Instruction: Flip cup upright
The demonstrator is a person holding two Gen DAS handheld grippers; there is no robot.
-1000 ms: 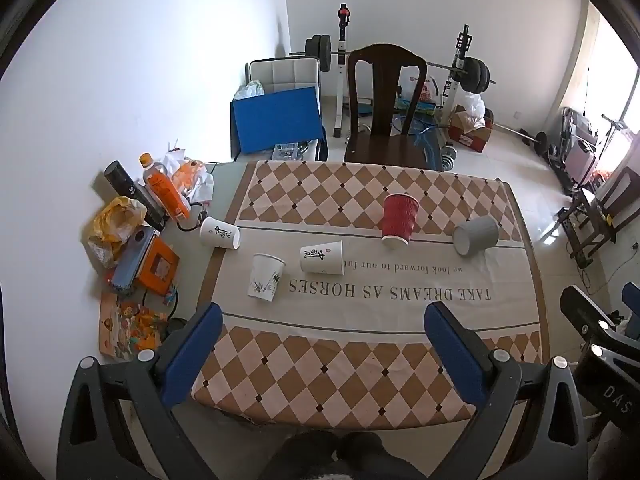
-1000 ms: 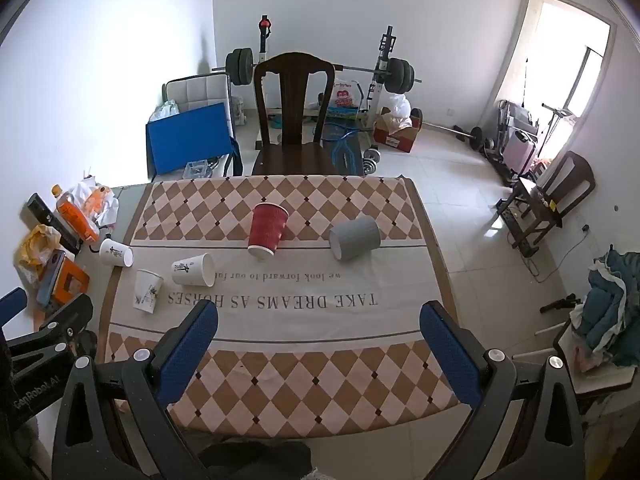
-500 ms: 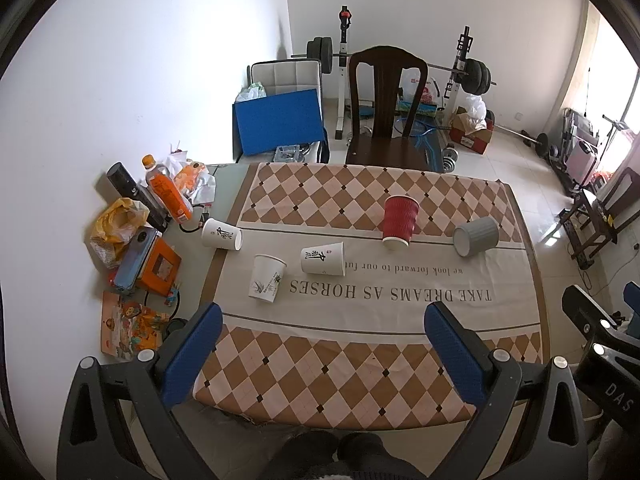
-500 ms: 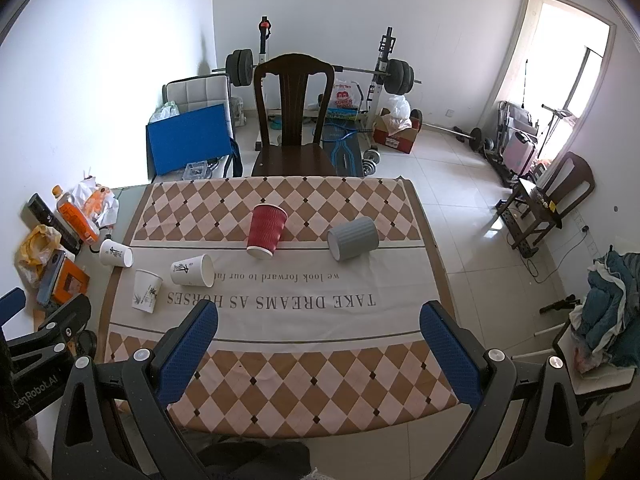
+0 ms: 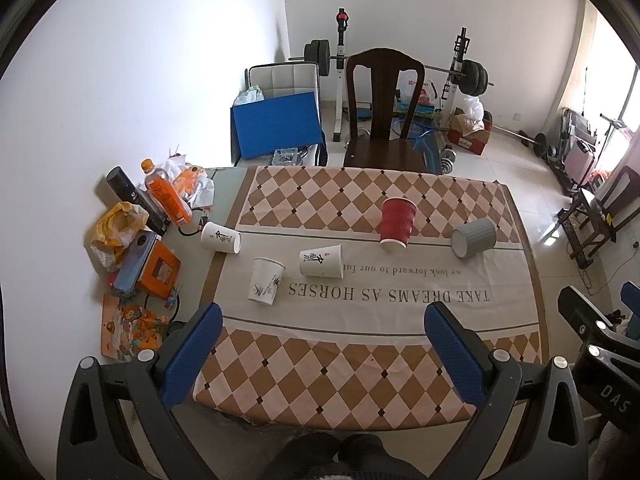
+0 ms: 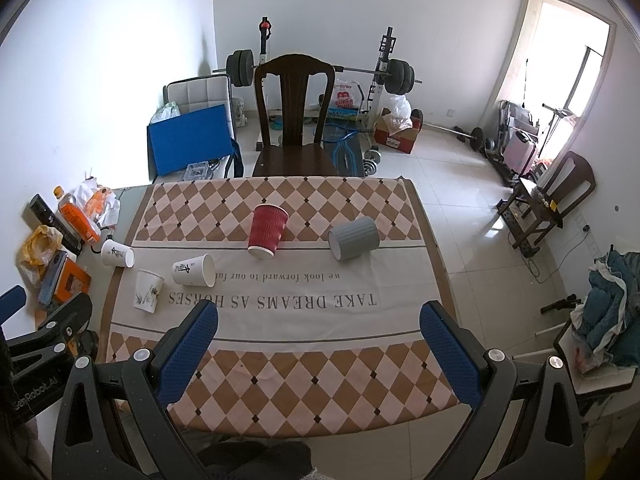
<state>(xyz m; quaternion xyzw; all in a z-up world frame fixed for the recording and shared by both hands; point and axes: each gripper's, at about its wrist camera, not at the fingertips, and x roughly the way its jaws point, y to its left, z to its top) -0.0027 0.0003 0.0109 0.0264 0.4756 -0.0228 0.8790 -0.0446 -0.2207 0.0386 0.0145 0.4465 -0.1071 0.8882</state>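
Several cups sit on the checkered tablecloth (image 5: 360, 360). A red ribbed cup (image 5: 397, 222) (image 6: 267, 230) stands upside down near the middle. A grey cup (image 5: 473, 237) (image 6: 354, 238) lies on its side to its right. A white cup (image 5: 322, 261) (image 6: 194, 270) lies on its side left of centre, another white cup (image 5: 221, 237) (image 6: 117, 253) lies at the left edge, and a third white cup (image 5: 266, 280) (image 6: 148, 290) stands upside down. My left gripper (image 5: 320, 356) and right gripper (image 6: 318, 354) are both open and empty, held above the near edge of the table.
A dark wooden chair (image 5: 382, 120) stands at the far side. Bottles, bags and boxes (image 5: 148, 232) clutter the table's left end by the wall. Gym weights (image 6: 392, 76) and a blue board (image 6: 190, 138) are behind. The right gripper's body (image 5: 600, 344) shows at the left wrist view's right edge.
Both grippers have drifted slightly back and up from the table; the view has shifted a little. Nothing on the table has moved.
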